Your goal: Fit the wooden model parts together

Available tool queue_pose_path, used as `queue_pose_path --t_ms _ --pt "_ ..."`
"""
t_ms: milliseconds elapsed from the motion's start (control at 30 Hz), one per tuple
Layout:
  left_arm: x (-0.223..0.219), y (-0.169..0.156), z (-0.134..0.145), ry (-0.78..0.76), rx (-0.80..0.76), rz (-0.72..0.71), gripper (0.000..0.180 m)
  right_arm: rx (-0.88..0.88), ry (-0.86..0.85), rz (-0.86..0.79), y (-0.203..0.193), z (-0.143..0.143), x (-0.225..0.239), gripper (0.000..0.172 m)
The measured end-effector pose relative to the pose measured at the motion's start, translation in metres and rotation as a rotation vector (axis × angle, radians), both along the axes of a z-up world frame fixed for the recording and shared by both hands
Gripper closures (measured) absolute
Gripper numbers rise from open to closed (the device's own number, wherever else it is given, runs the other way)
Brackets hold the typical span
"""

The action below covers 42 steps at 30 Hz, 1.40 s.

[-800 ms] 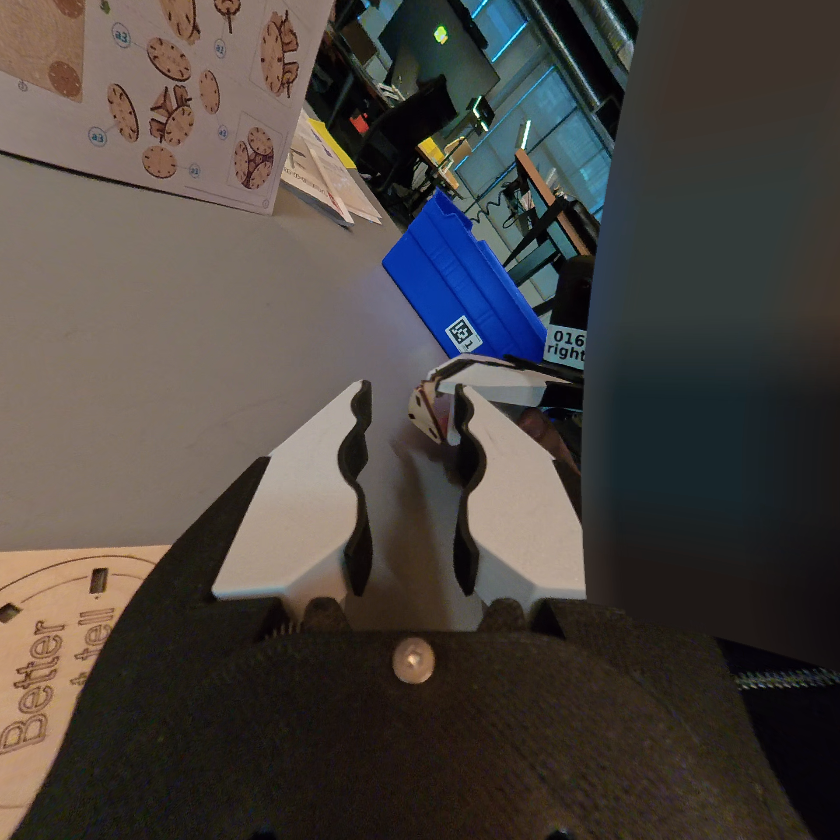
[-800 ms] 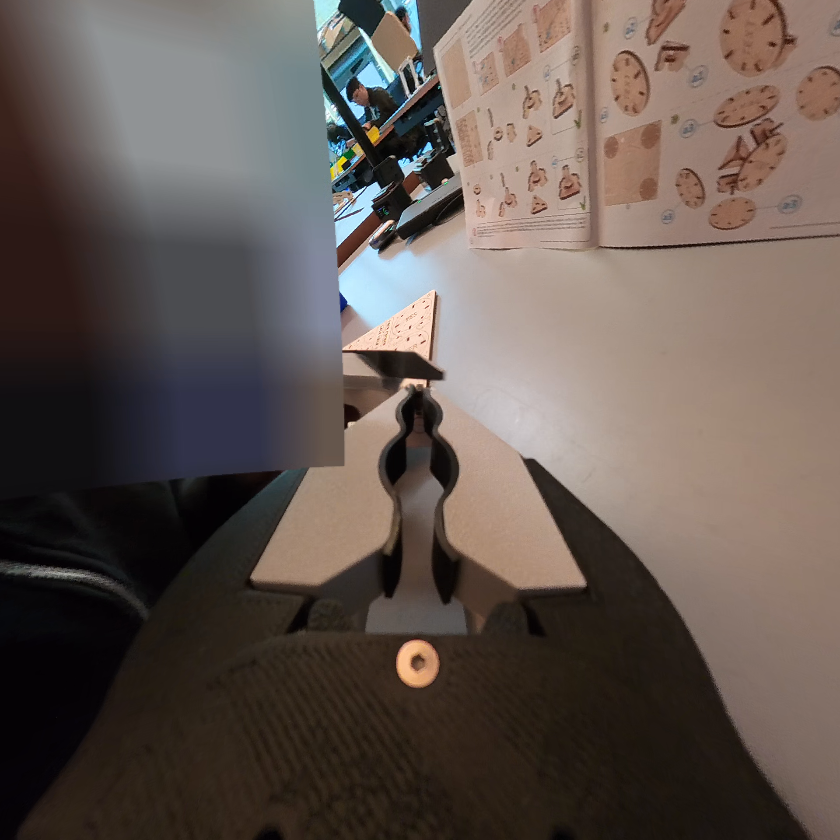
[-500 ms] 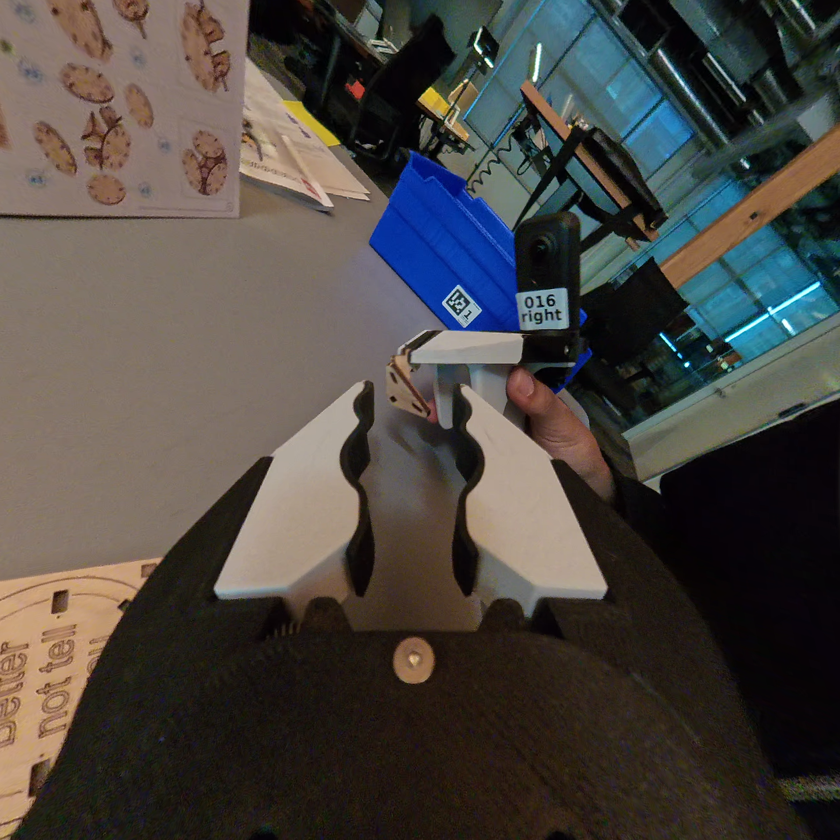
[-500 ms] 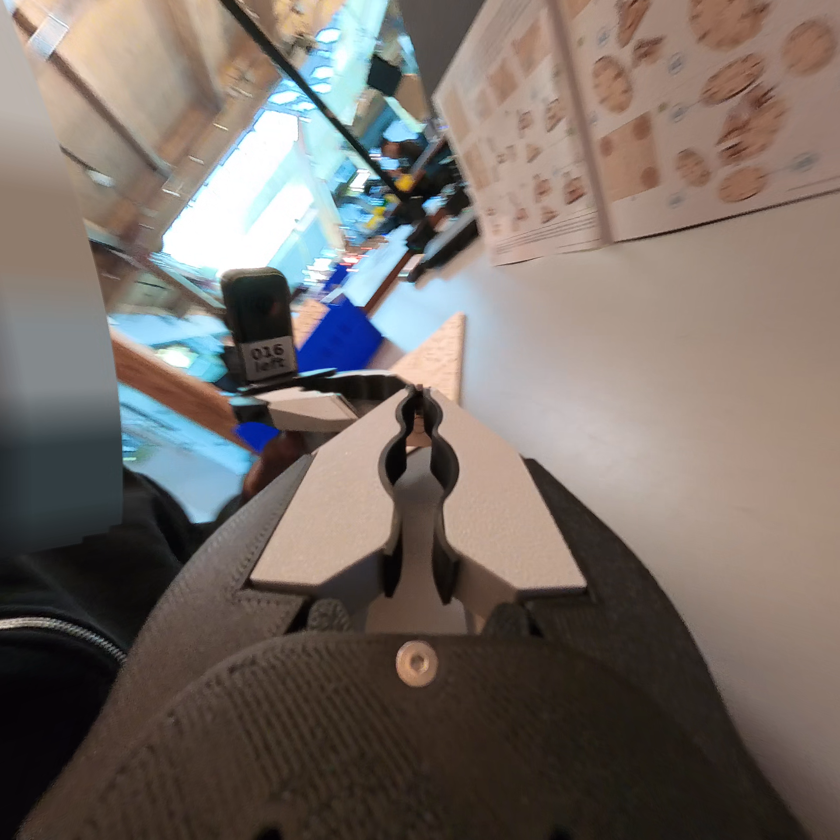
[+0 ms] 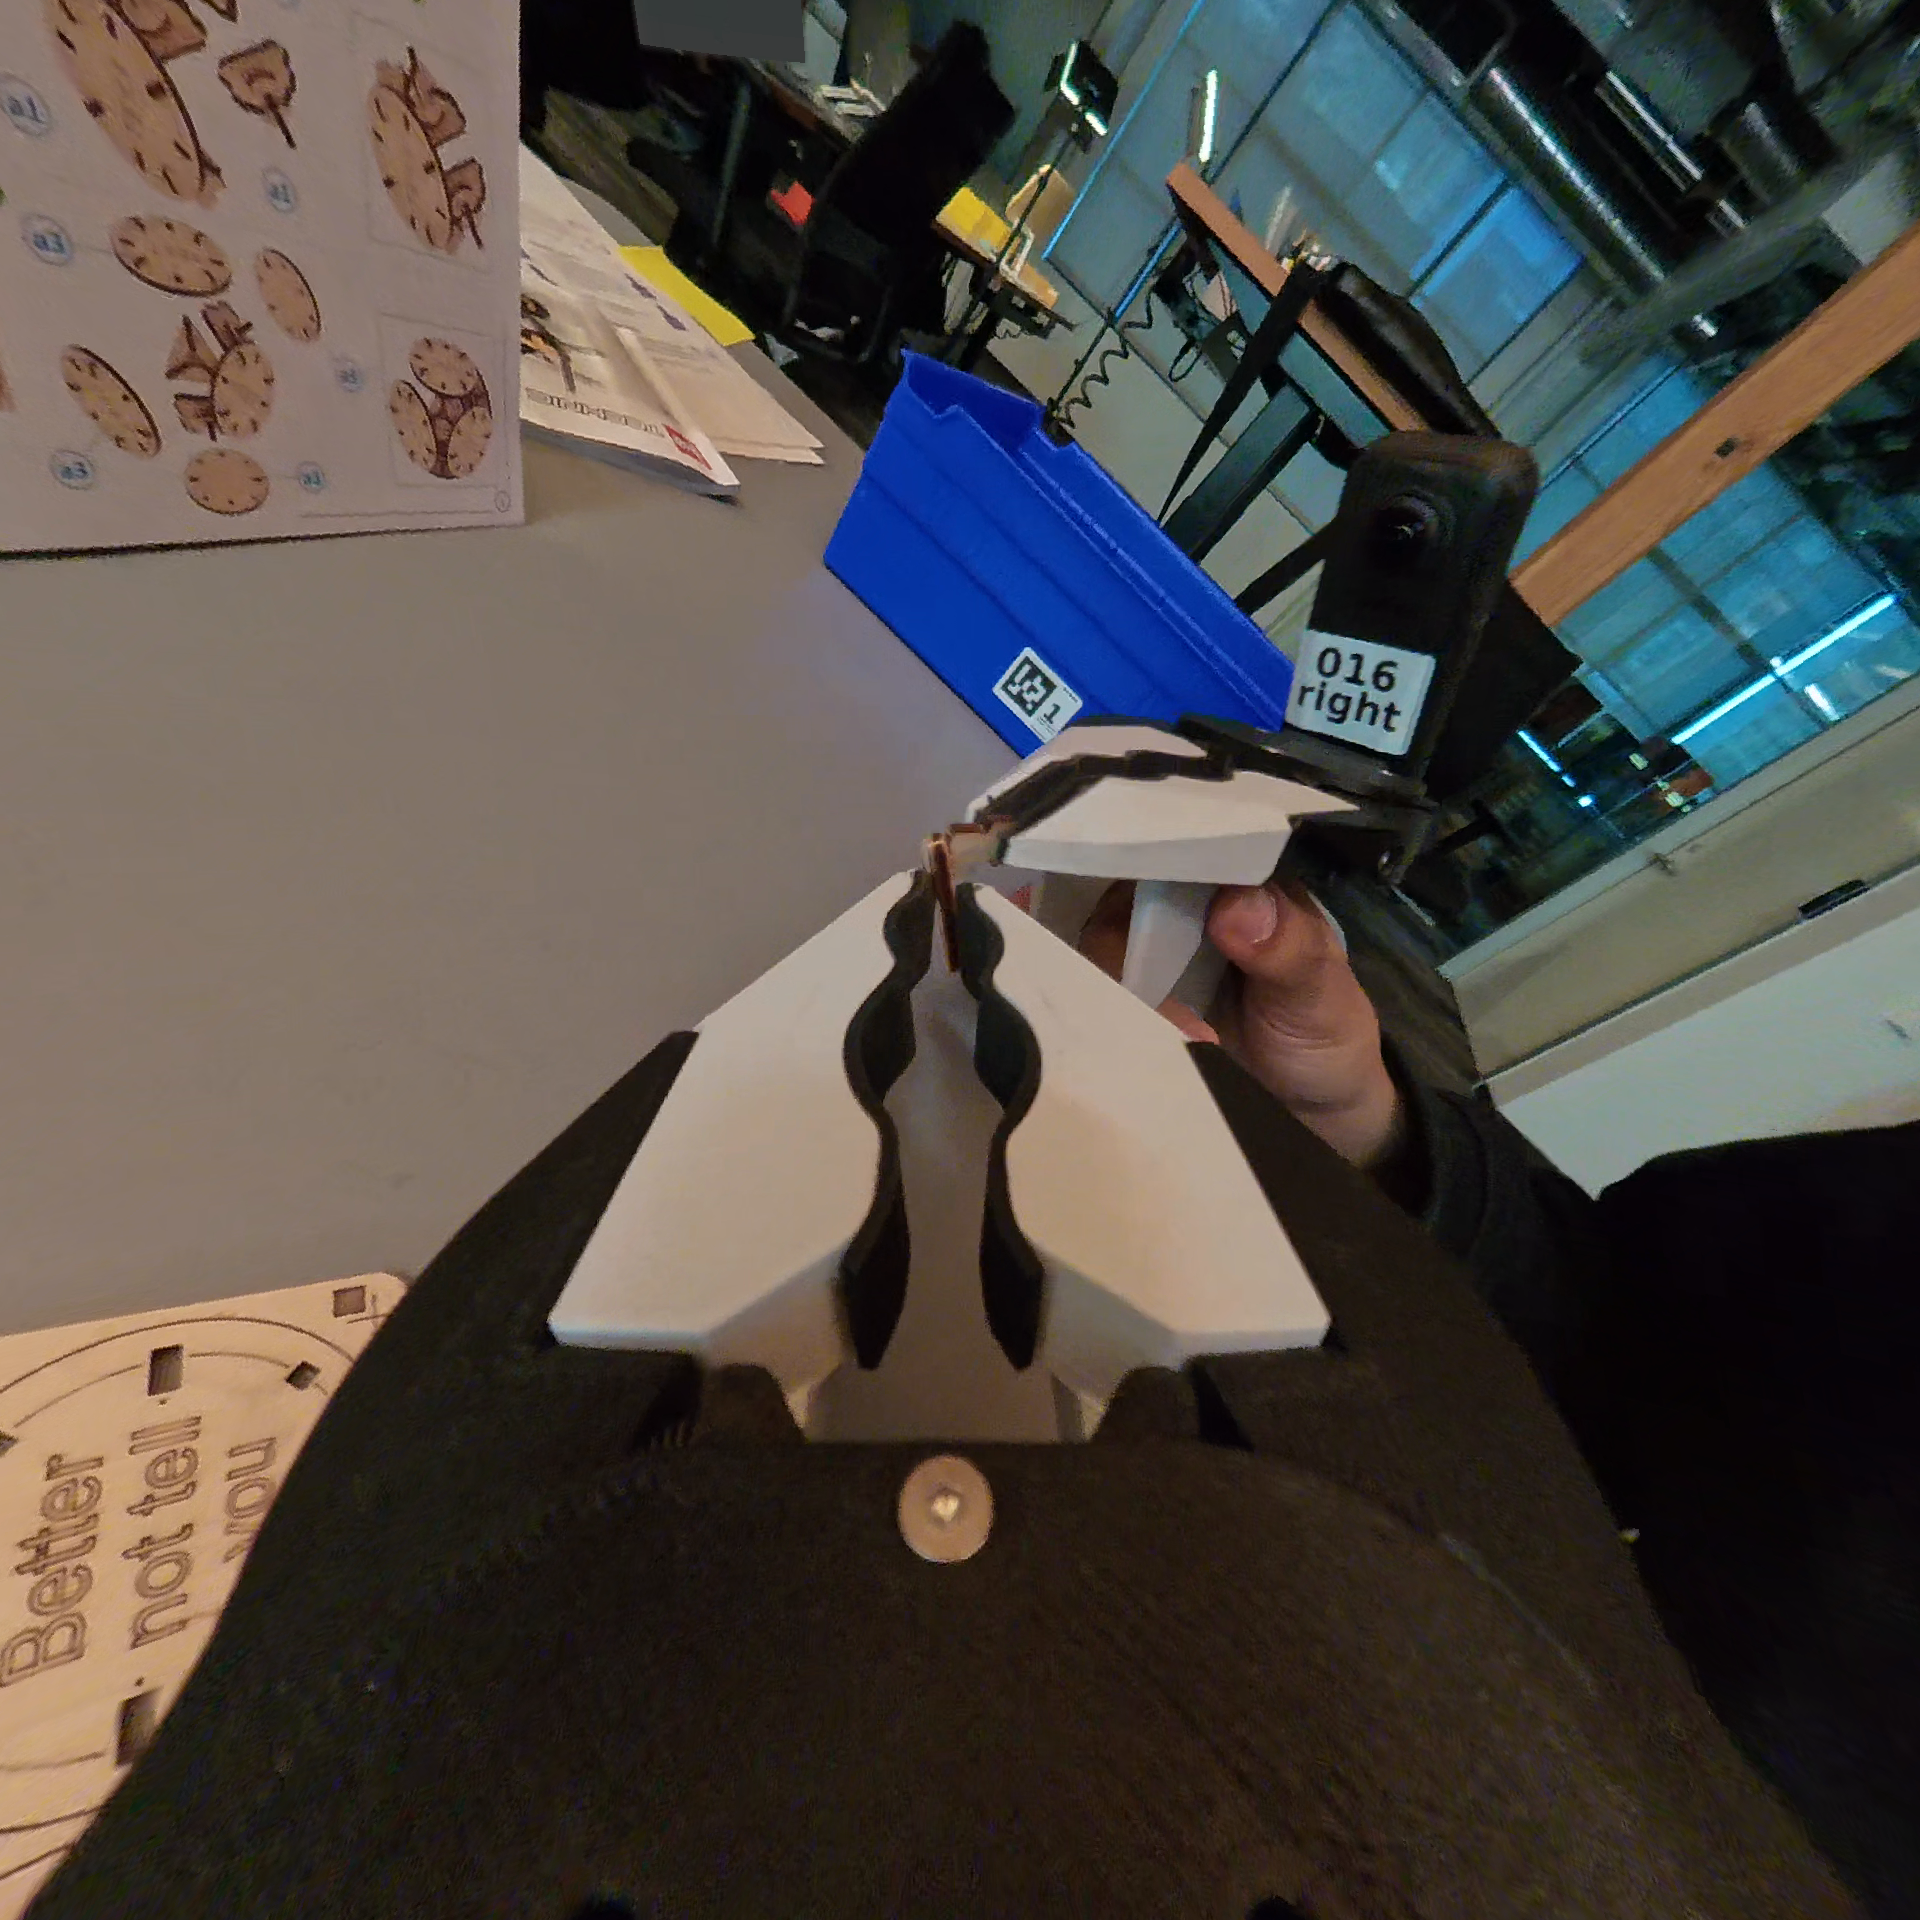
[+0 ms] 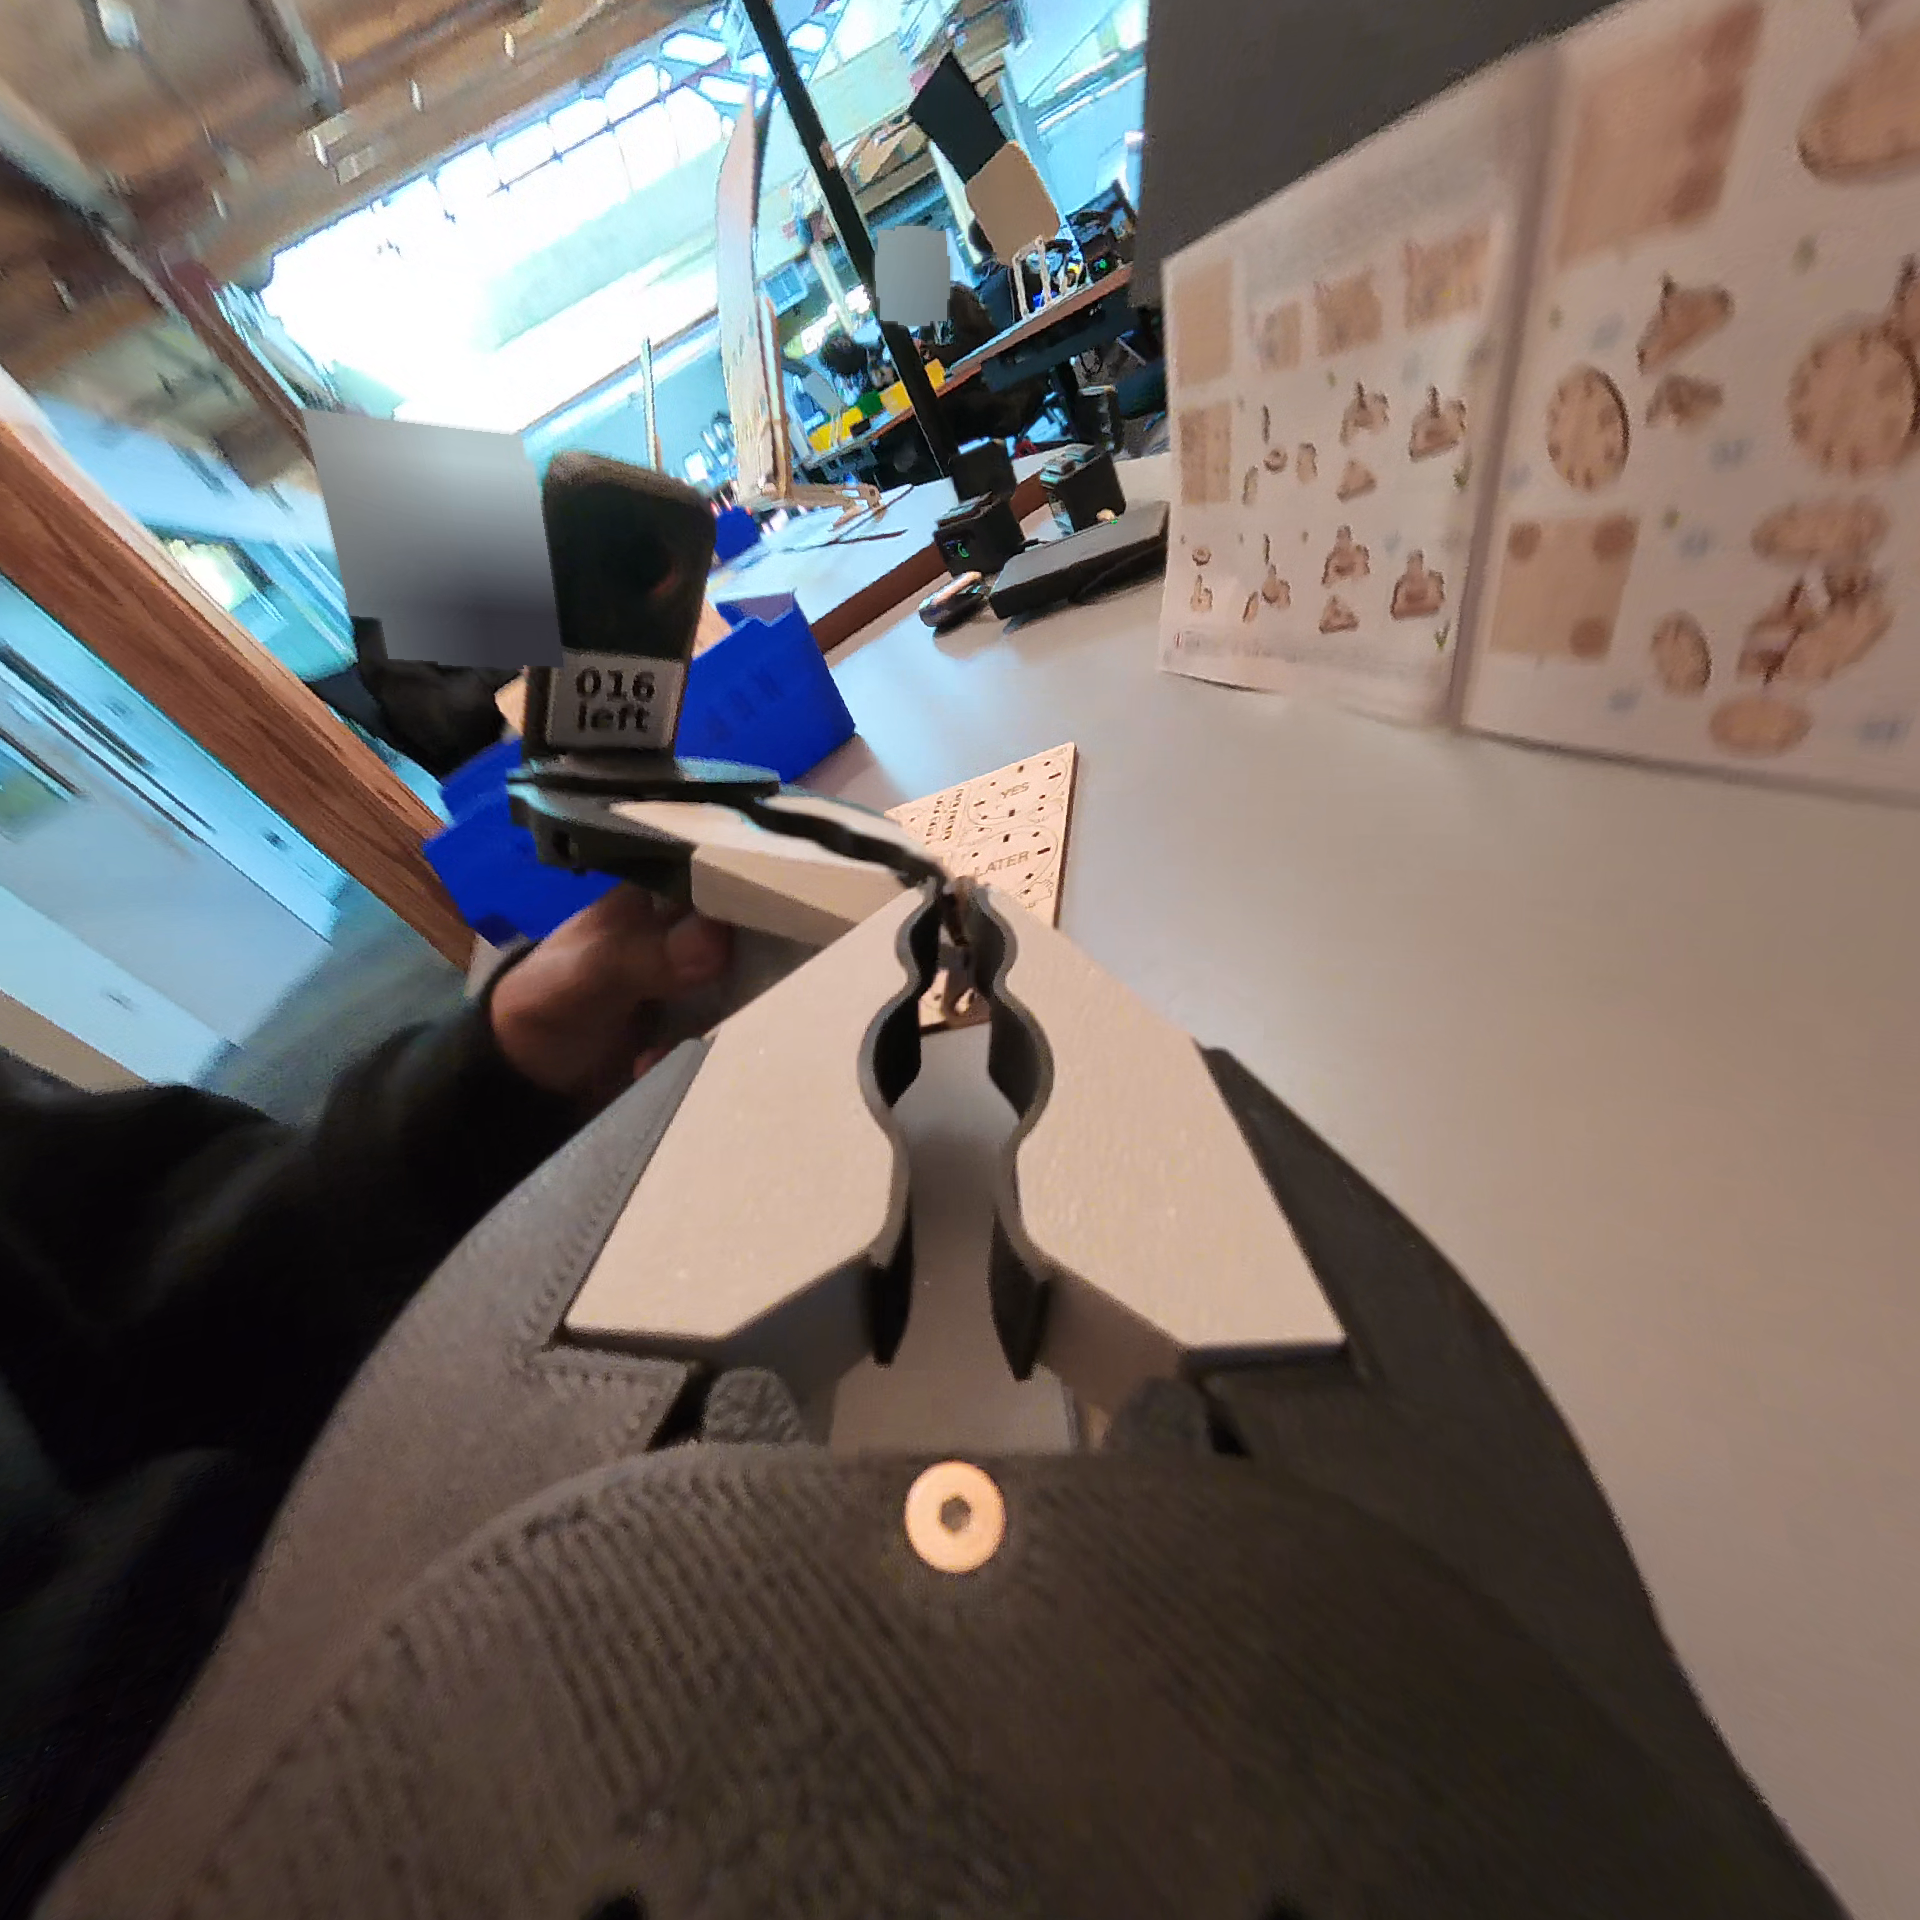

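Observation:
In the left wrist view my left gripper (image 5: 940, 902) is shut on a small thin wooden piece (image 5: 945, 925), which stands edge-on between its black pads above the grey table (image 5: 416, 831). My right gripper (image 5: 964, 844) reaches in from the right, held by a hand, and its tips pinch the top of the same piece. In the right wrist view my right gripper (image 6: 954, 925) is shut on the wooden piece (image 6: 954, 1000), whose lower end shows between the jaws. The left gripper (image 6: 928, 878) meets it tip to tip from the left.
A blue bin (image 5: 1039, 582) stands on the table behind the grippers. An open instruction sheet (image 5: 249, 260) and booklets (image 5: 644, 384) lie farther back. A flat wooden parts sheet (image 5: 125, 1507) lies near left; it also shows in the right wrist view (image 6: 1008, 831). Only a small space, under 4 cm, lies between the two pairs of fingers.
My left gripper's jaws were open and have closed on the wooden piece that my right gripper was holding. The two grippers have come tip to tip.

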<state>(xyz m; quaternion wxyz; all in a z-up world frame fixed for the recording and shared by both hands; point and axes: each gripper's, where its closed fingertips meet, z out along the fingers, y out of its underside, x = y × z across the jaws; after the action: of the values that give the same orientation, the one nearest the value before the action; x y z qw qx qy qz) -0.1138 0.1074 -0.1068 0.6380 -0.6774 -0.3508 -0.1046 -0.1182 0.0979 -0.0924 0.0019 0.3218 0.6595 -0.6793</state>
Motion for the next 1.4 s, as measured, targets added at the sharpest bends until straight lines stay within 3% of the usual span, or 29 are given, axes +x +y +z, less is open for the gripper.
queue_pose_path --t_ms 167,500,1400 --pt "-0.004 -0.004 0.002 0.076 -0.057 0.038 0.18 0.111 0.109 -0.053 0.0 -0.003 -0.003 0.158" --pt "-0.007 -0.005 0.0 0.159 -0.112 0.072 0.18 0.353 0.29 -0.126 -0.001 -0.011 -0.004 0.166" --pt "-0.006 -0.004 -0.011 0.201 -0.235 0.086 0.18 0.424 0.295 -0.141 -0.002 -0.018 -0.004 0.17"
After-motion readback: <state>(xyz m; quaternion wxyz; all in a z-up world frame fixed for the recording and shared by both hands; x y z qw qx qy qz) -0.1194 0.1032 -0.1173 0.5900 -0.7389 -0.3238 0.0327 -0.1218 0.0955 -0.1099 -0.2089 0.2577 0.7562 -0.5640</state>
